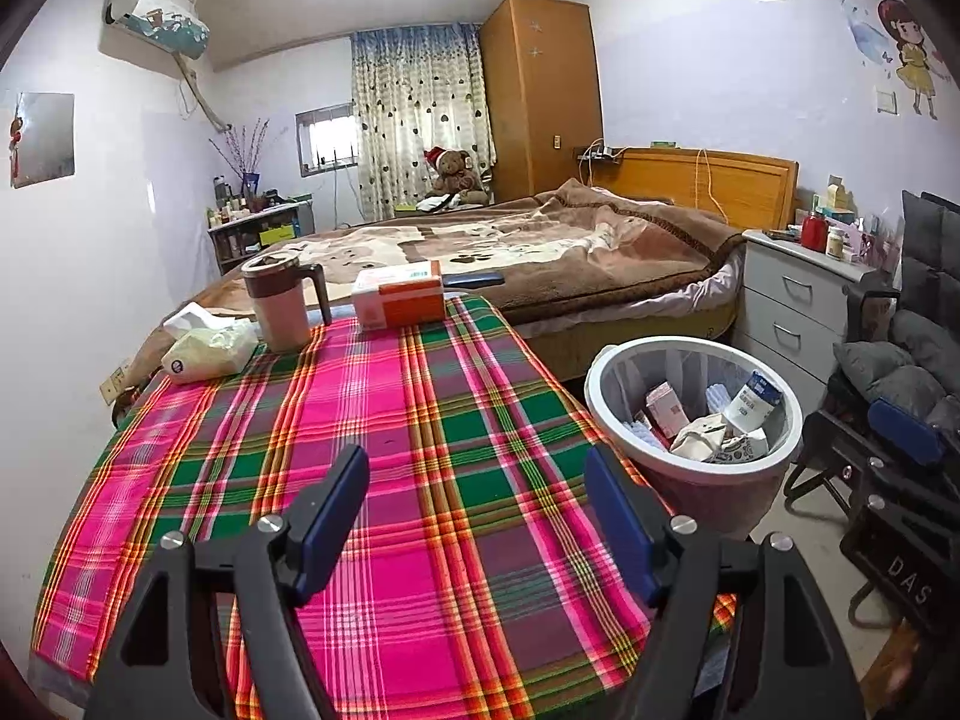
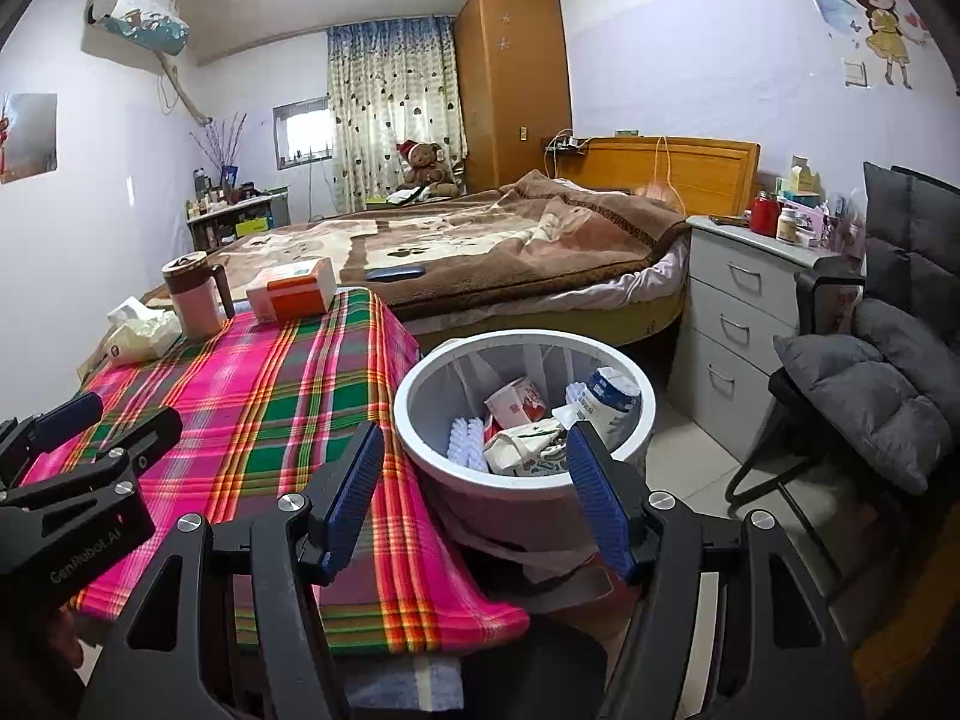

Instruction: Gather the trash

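A white-rimmed trash bin point(image 1: 690, 343) point(image 2: 528, 336) stands on the floor by the right side of the table and holds several cartons point(image 2: 516, 402) and a blue-and-white cup point(image 2: 612, 402). My left gripper point(image 1: 477, 516) hangs open over the plaid tablecloth point(image 1: 420, 408) with nothing between its blue pads. It also shows at the left edge of the right wrist view as the left gripper point(image 2: 135, 411). My right gripper point(image 2: 477, 492) is open and empty, in front of the bin's near rim and the table's corner. One of its fingers point(image 1: 906, 438) shows in the left wrist view.
At the table's far end stand a brown-lidded mug point(image 1: 282, 306), an orange-and-white box point(image 1: 399, 297) and a tissue pack point(image 1: 207, 348). A bed point(image 1: 540, 246) lies behind. A grey drawer chest point(image 2: 738, 312) and a chair with grey cushions point(image 2: 870, 396) are to the right.
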`<state>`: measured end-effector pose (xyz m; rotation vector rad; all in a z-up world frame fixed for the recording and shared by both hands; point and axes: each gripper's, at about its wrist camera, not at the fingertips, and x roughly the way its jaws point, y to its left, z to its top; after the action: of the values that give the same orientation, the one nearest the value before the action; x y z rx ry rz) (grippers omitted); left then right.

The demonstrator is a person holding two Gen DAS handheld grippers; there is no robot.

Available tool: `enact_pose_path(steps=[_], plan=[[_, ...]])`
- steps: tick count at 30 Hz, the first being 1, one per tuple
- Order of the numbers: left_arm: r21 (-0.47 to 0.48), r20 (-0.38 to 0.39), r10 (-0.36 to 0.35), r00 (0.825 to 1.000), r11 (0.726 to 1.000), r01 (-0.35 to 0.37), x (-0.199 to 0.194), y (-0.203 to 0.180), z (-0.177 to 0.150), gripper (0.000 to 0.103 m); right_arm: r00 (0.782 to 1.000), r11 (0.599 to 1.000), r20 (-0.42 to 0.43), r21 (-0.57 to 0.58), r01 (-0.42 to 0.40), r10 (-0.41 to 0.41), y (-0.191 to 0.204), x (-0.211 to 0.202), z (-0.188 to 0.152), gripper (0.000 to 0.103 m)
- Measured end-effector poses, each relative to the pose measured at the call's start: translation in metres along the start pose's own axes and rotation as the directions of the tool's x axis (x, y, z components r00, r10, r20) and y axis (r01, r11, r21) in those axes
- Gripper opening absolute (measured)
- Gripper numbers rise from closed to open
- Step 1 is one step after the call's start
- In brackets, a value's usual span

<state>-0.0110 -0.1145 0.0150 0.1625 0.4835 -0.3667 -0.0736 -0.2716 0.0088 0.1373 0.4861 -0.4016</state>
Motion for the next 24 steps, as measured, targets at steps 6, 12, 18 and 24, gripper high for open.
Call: enact_pose_path(steps=[6, 12, 18, 24], plan=[[-0.011, -0.001, 0.000, 1.000, 1.000, 0.000, -0.004, 0.001, -0.003, 0.076, 1.000, 1.000, 0.001, 0.010, 0.006, -0.006, 0.001, -0.003, -0.002, 0.065], [-0.016, 0.003, 0.003, 1.000, 1.000, -0.003, -0.008, 0.004, -0.004, 0.076, 1.000, 1.000, -0.001, 0.005, 0.005, -0.005, 0.002, -0.004, -0.003, 0.065], [-0.019, 0.004, 0.005, 1.000, 1.000, -0.005, -0.011, 0.006, -0.005, 0.076, 1.000, 1.000, 0.004, -0.002, 0.007, -0.007, 0.004, -0.006, -0.004, 0.065], [-0.020, 0.002, 0.005, 1.000, 1.000, -0.005, -0.013, 0.007, -0.004, 0.076, 1.000, 1.000, 0.004, -0.007, 0.011, -0.011, 0.006, -0.008, -0.002, 0.065]])
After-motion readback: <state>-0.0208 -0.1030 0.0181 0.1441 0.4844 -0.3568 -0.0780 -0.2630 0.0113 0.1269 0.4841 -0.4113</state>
